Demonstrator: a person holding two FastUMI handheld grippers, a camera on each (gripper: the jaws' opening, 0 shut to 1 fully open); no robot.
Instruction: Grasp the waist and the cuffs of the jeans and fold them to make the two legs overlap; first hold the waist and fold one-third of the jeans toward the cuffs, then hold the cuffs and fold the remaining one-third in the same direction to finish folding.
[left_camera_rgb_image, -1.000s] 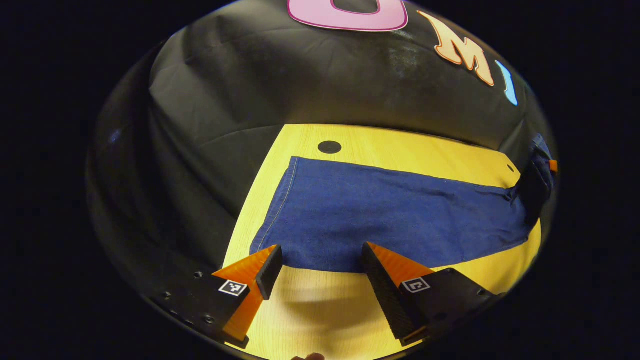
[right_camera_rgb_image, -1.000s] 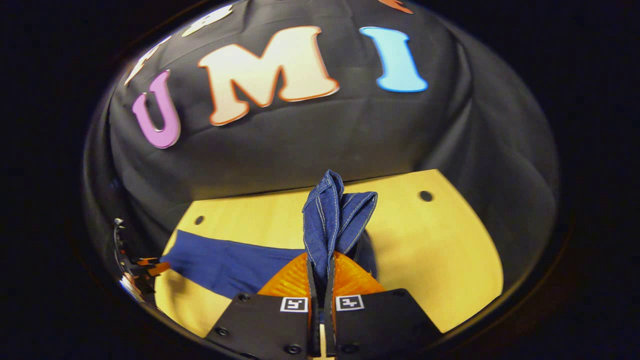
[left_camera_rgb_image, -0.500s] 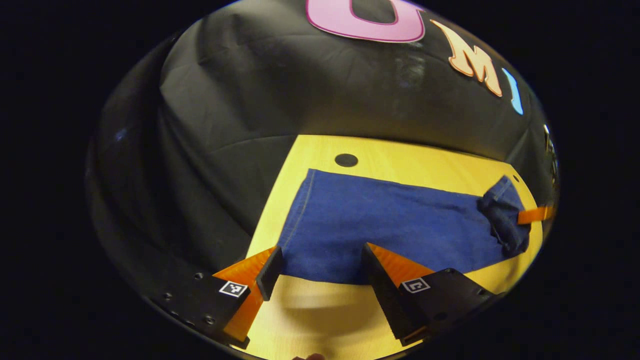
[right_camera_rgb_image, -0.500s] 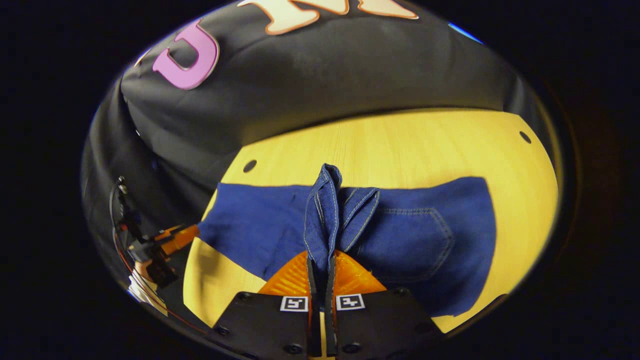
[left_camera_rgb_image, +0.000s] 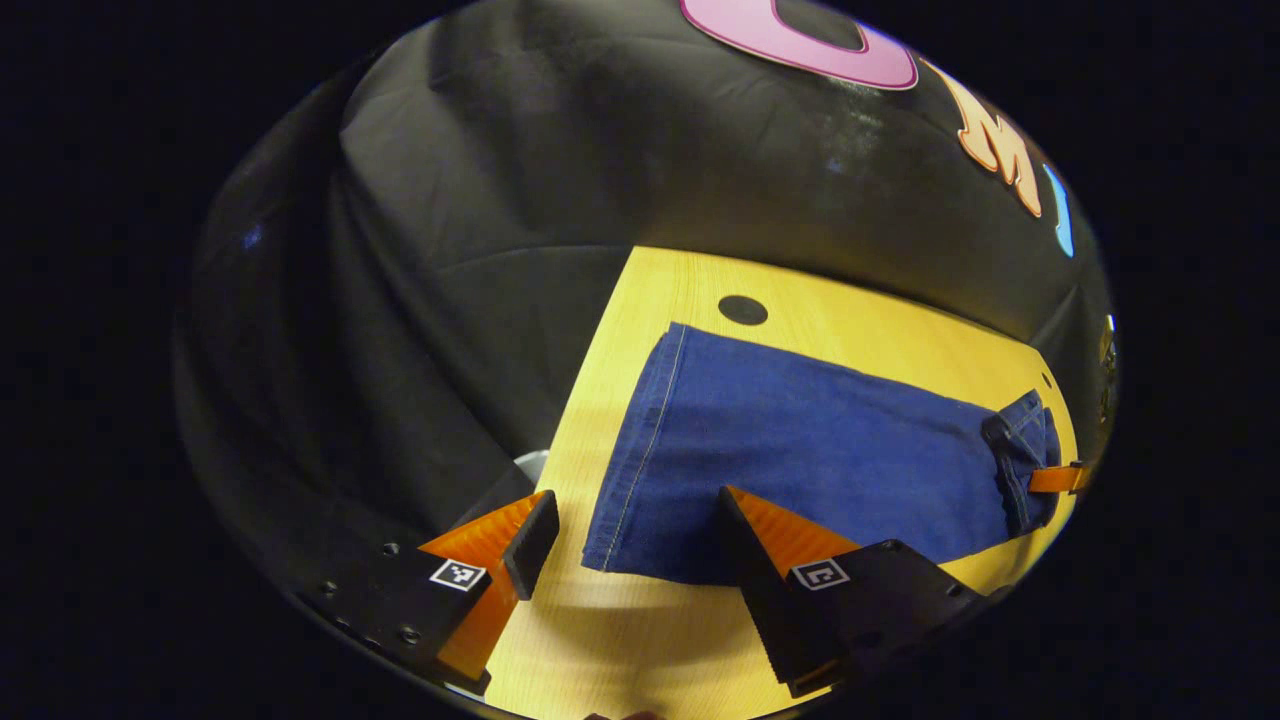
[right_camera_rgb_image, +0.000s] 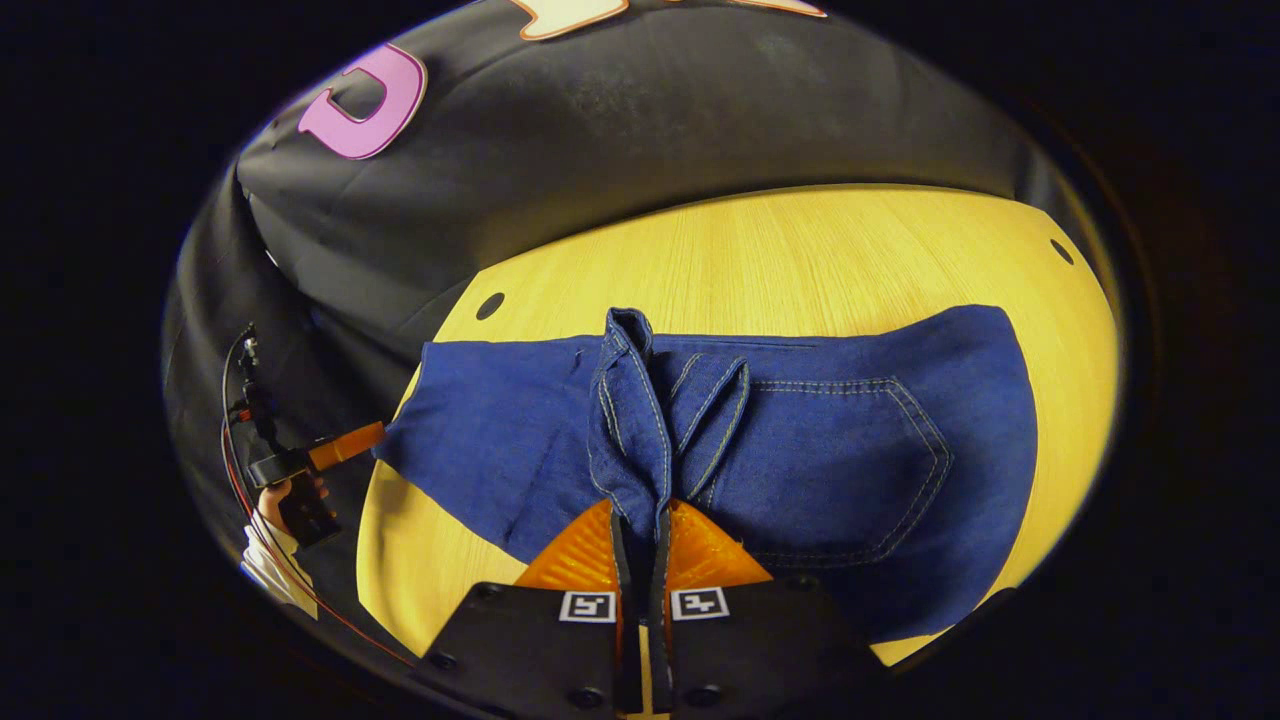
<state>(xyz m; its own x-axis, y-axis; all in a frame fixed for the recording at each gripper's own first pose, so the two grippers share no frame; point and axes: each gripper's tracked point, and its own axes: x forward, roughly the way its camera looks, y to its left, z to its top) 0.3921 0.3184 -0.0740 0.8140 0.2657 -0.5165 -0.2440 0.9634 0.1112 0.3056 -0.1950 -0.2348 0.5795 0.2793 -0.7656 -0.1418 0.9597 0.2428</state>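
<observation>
Wood table, pale yellow, spans both views, with the black cloth wall behind it. Dark blue jeans lie flat along the table, the two legs overlapped into one long strip; the cuffs sit at the end nearest the left gripper and a back pocket faces up at the waist end. A round dark hole in the tabletop lies just beyond the far corner of the cuffs. The right gripper is clenched on a bunched fold of the waist, both fingers pressed together on the denim, which stands up from them. The left gripper hangs released, fingers wide apart, straddling the near corner of the cuffs with nothing between them
</observation>
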